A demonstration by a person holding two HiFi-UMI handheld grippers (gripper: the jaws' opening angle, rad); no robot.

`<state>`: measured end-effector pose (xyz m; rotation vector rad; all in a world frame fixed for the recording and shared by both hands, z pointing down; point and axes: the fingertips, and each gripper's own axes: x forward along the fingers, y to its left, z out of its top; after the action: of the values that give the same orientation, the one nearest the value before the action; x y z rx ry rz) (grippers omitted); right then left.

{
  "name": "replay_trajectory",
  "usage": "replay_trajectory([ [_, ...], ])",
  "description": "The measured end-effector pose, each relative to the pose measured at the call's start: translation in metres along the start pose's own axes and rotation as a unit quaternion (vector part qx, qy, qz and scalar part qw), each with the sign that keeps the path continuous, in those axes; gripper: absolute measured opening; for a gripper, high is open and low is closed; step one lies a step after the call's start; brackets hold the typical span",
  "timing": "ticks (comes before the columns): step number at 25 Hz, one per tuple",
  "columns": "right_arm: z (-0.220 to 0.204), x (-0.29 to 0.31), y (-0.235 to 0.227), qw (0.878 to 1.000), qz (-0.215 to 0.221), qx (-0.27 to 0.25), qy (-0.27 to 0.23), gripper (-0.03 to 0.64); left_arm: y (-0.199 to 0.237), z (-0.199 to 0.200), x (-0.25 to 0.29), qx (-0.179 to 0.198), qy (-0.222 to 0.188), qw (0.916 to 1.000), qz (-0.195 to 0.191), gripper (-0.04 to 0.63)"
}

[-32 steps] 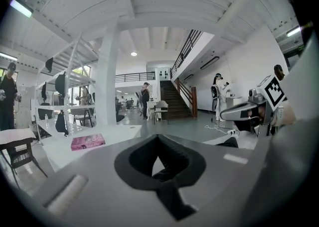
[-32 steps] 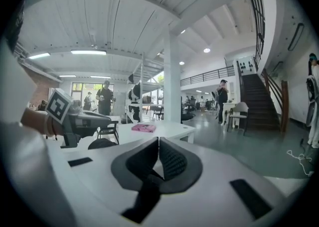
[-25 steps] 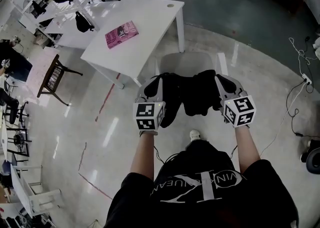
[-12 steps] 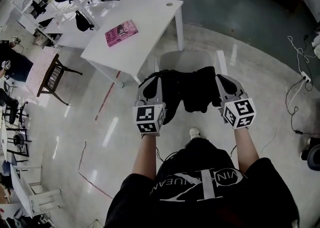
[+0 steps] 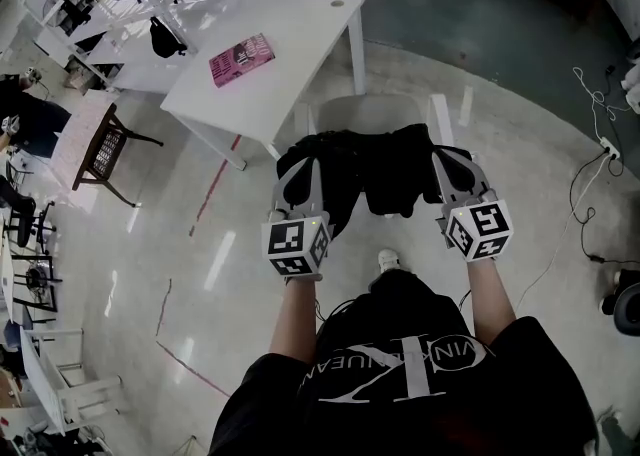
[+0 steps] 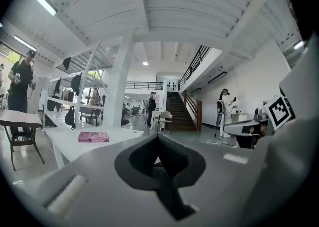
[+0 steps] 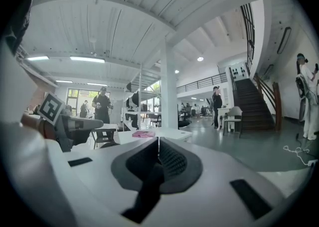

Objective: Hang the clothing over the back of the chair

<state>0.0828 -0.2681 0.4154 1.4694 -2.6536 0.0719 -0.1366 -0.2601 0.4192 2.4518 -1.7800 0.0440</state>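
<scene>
A black piece of clothing (image 5: pixel 375 172) hangs stretched between my two grippers, above a white chair (image 5: pixel 372 109) just in front of me. My left gripper (image 5: pixel 303 164) is shut on the garment's left end. A dark fold of cloth (image 6: pixel 163 178) is pinched between its jaws in the left gripper view. The right gripper (image 5: pixel 447 160) is shut on the right end, and black cloth (image 7: pixel 148 187) trails from its closed jaws in the right gripper view. Both grippers point about level. The garment hides most of the chair's seat.
A white table (image 5: pixel 290 34) with a pink book (image 5: pixel 243 57) stands just beyond the chair. A dark wooden chair (image 5: pixel 105 152) is at the left. Cables (image 5: pixel 598 169) lie on the floor at the right. People stand far off by the stairs (image 6: pixel 177 109).
Both grippers have carried the clothing a little way forward, over the chair, and slightly up. Both stay shut on it.
</scene>
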Motion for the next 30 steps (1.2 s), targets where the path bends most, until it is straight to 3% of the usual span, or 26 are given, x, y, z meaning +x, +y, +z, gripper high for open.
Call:
replay_trajectory([
  [30, 0.0, -0.026, 0.019, 1.0, -0.009, 0.011, -0.016, 0.018, -0.012, 0.002, -0.031, 0.016, -0.003, 0.9999, -0.004, 0.011],
])
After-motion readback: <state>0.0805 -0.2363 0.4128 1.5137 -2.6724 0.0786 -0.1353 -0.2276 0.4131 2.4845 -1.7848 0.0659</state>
